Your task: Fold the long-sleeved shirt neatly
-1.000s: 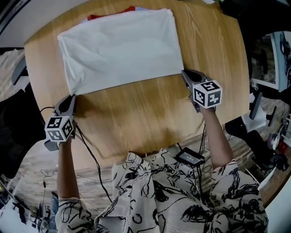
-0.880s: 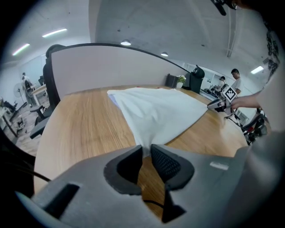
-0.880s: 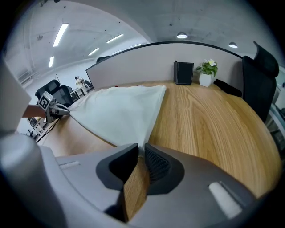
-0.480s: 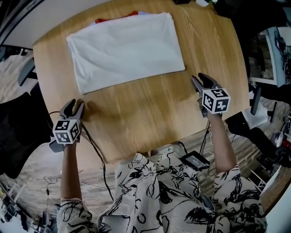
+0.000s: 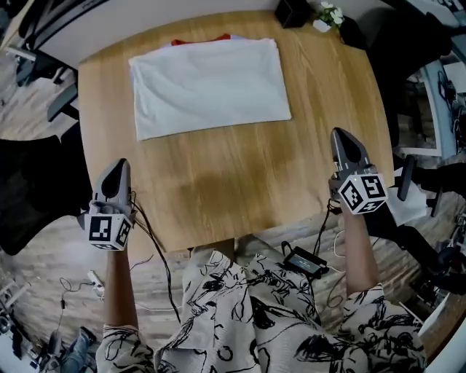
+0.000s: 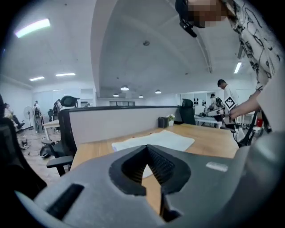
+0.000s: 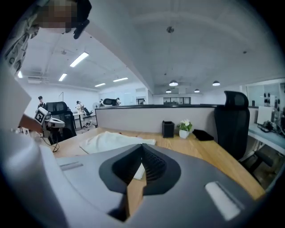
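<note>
Holds the left gripper (image 5: 116,167) over the near left edge of the worktop (image 5: 233,182), jaws clenched tip to tip — just closed, nothing between them. Holds the right gripper (image 5: 341,137) over the near right edge, likewise clenched after just closing, likewise empty. Points both toward the far side, tilted slightly down. Leaves the long-sleeved shirt (image 5: 211,84) well apart from both, on the far part of the worktop — a flat white rectangle, edges fairly straight, with a red strip (image 5: 200,40) peeking out along its far edge. Shows, beyond the shirt's far right corner, a black box (image 5: 293,11) and a small potted plant (image 5: 326,13) side by side near the worktop's far edge.
</note>
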A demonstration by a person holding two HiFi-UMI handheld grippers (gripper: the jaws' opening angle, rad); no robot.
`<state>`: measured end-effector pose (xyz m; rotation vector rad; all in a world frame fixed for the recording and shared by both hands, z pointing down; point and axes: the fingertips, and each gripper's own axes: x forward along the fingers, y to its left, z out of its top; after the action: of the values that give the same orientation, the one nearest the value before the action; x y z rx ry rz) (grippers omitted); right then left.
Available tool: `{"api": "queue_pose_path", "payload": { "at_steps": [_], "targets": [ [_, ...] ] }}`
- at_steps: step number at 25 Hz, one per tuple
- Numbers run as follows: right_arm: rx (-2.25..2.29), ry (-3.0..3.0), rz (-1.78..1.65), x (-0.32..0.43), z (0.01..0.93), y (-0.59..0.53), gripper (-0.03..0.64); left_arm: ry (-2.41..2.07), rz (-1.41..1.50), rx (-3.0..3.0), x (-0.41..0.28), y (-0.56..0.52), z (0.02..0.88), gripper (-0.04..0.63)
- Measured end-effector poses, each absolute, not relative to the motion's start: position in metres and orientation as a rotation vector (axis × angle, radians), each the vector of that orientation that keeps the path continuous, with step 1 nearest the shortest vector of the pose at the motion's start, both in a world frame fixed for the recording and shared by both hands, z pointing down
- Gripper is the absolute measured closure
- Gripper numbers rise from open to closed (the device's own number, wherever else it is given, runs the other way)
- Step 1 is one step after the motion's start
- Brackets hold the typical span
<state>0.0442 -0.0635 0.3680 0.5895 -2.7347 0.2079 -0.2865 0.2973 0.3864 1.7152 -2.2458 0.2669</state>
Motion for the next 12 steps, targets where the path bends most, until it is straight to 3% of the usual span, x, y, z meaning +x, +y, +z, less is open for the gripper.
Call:
{"api": "queue_pose_path", "payload": {
  "at_steps": [3,12],
  "targets": [
    [0.540,-2.895,0.118,0.053,0.316,-0.048,0.609,-2.266,0.104,1.782,-0.257,0.305,0.337,0.591],
    [0.241,-3.160,-0.099,0.103,0.207,0.011,0.609,-2.527,0.087,1.984,-0.164,0.337,0.199,0.591]
  ]
}}
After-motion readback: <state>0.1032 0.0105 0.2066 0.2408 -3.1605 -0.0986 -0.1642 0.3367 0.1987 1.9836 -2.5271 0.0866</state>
